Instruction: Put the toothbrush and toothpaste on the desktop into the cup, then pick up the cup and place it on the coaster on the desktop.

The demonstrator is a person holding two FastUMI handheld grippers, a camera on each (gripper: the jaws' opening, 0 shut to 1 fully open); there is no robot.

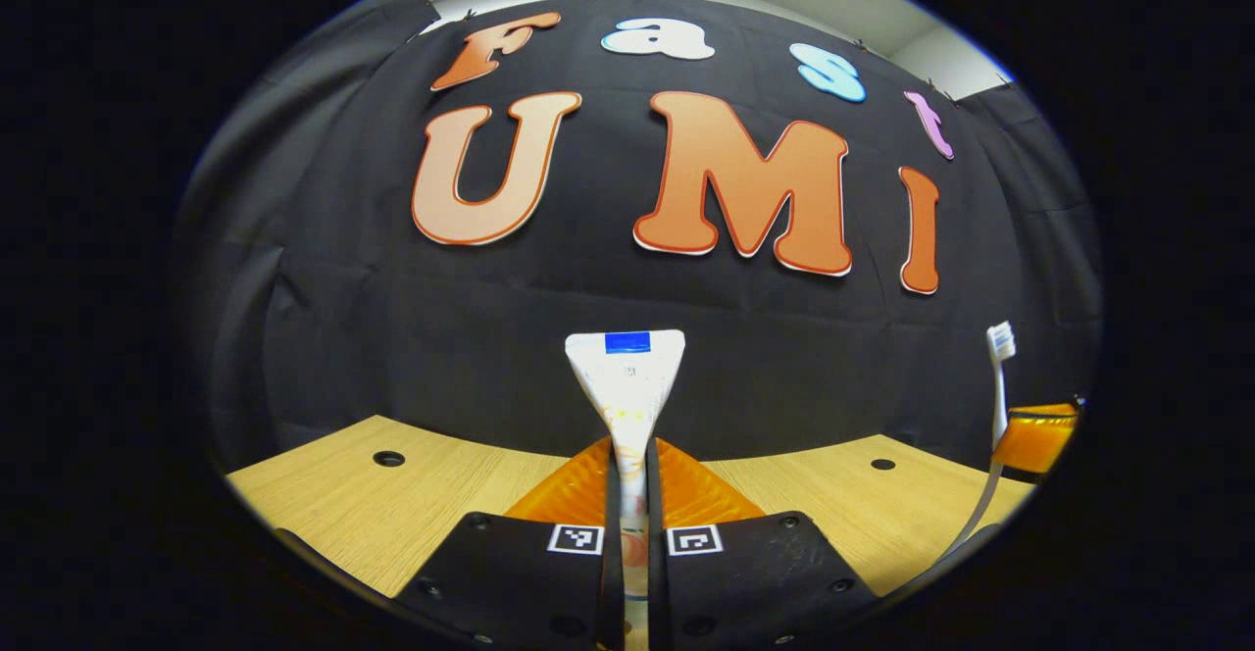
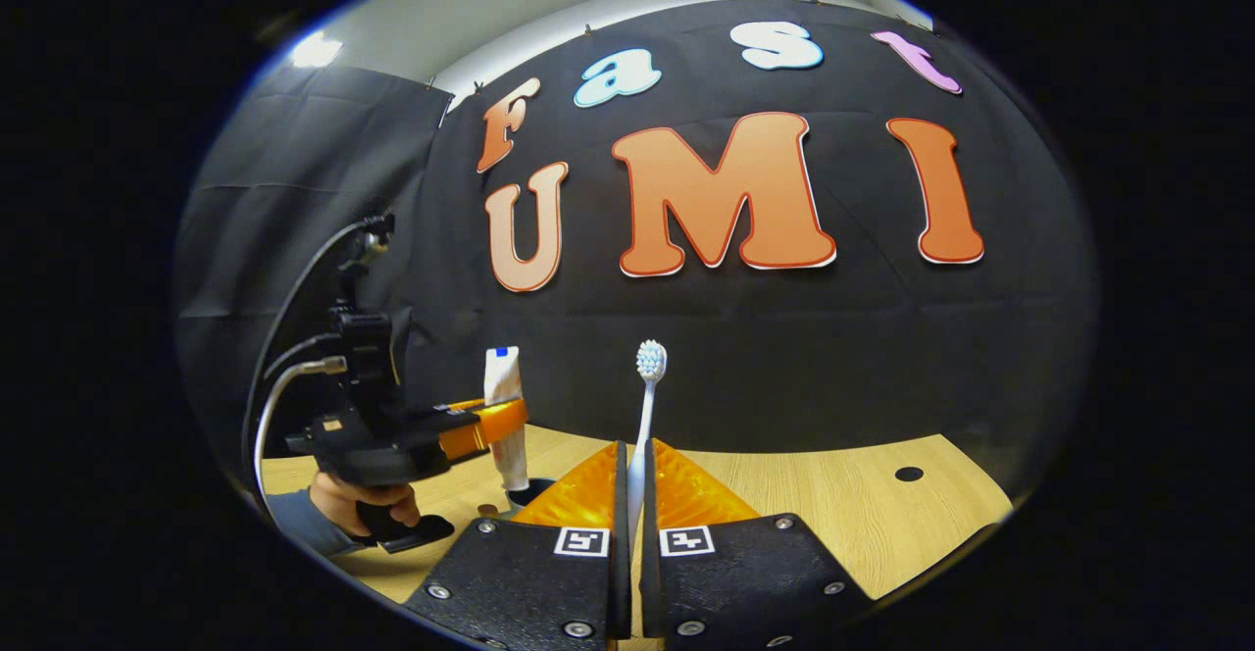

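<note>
In the left gripper view a white toothpaste tube [image 1: 627, 381] with a blue band at its flat end stands upright, and my left gripper [image 1: 628, 455] is shut on its lower part. In the right gripper view a white toothbrush [image 2: 647, 406] points bristles up, with my right gripper [image 2: 635, 455] shut on its handle. That view also has the left gripper [image 2: 502, 420] at the left, holding the toothpaste tube [image 2: 504, 386] above a dark round object [image 2: 530, 487], perhaps the cup. At the far right of the left gripper view are the toothbrush [image 1: 999, 376] and the right gripper [image 1: 1029, 435].
Both grippers hover over a light wooden table [image 1: 373, 504] with round holes [image 1: 388, 458] [image 2: 909, 474] near its back edge. A hand [image 2: 353, 506] in a sleeve holds the left gripper's handle, with cables rising behind it.
</note>
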